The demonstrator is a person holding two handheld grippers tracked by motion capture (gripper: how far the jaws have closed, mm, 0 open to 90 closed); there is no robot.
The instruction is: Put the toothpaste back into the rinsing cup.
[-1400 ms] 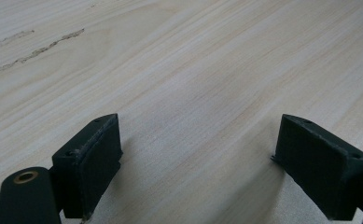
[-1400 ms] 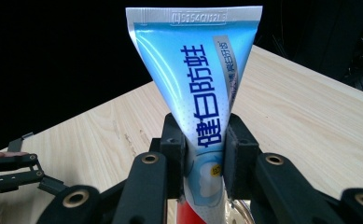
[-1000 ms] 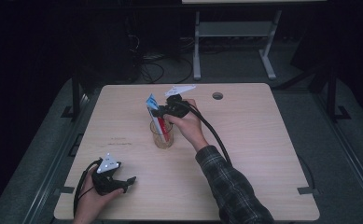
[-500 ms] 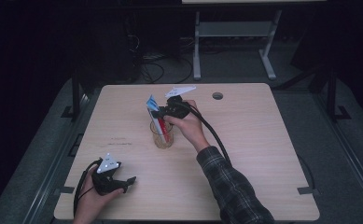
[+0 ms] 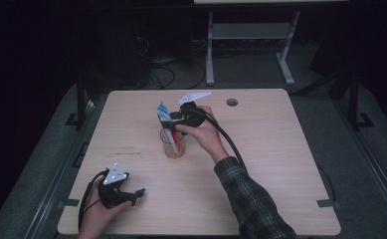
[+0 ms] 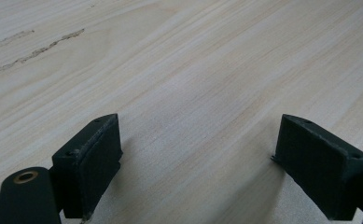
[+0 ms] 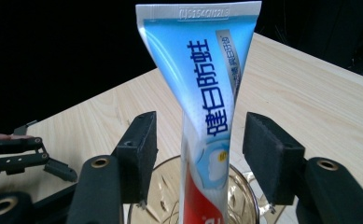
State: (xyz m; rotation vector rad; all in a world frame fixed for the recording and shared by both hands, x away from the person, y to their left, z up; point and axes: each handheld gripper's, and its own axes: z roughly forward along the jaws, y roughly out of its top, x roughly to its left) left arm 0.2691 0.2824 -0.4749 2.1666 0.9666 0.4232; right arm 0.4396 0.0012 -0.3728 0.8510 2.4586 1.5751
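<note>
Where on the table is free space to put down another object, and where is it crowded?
The table is bare on its whole right side, from the round hole down to the near edge, and along the far left corner. It is crowded in the middle, where the right gripper stands over the glass cup with the toothpaste tube, and at the near left corner by the left gripper.

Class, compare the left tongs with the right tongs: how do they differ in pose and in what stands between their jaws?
The left tongs lie low on the table near its front edge; the right tongs are held up over the glass cup. The left tongs' jaws frame bare wood; the right tongs' jaws, which have just been opening, flank the toothpaste tube without pressing it. Both are black and open.
</note>
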